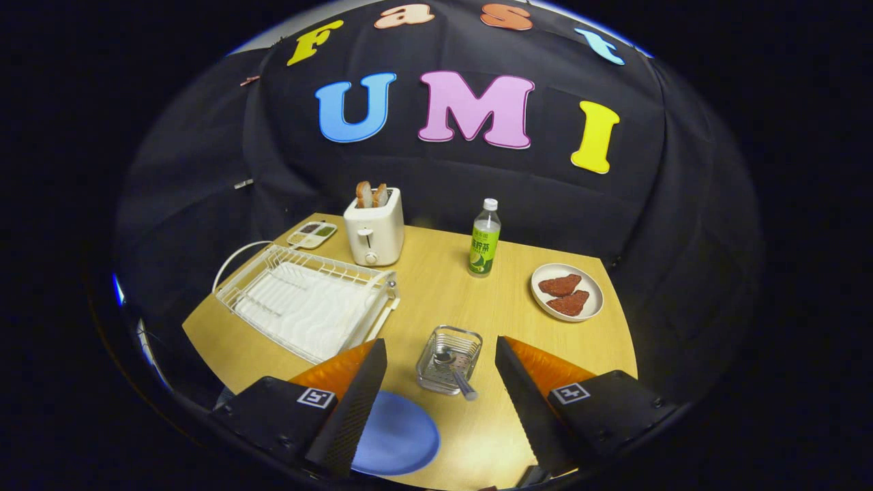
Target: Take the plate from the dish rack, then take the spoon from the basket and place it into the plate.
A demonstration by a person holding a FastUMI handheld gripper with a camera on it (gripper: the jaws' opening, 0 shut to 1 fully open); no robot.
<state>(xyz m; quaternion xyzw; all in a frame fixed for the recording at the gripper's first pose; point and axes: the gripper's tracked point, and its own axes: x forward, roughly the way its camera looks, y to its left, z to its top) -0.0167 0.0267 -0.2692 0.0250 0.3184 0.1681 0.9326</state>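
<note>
A blue plate (pixel 399 436) lies flat on the wooden table (pixel 443 293), close by the left finger and partly hidden under it. A small metal basket (pixel 450 358) stands just ahead, between the two fingers, with a metal spoon (pixel 455 372) lying in it, handle sticking out over the near rim. The white wire dish rack (pixel 307 300) sits to the left beyond the left finger and holds nothing. My gripper (pixel 440 358) hovers above the table, open wide, with nothing between its fingers.
A white toaster (pixel 374 232) with bread slices stands behind the rack, a small sauce tray (pixel 312 234) to its left. A green-labelled bottle (pixel 484 239) stands mid-table. A white plate with two brown pieces (pixel 567 292) lies at the right.
</note>
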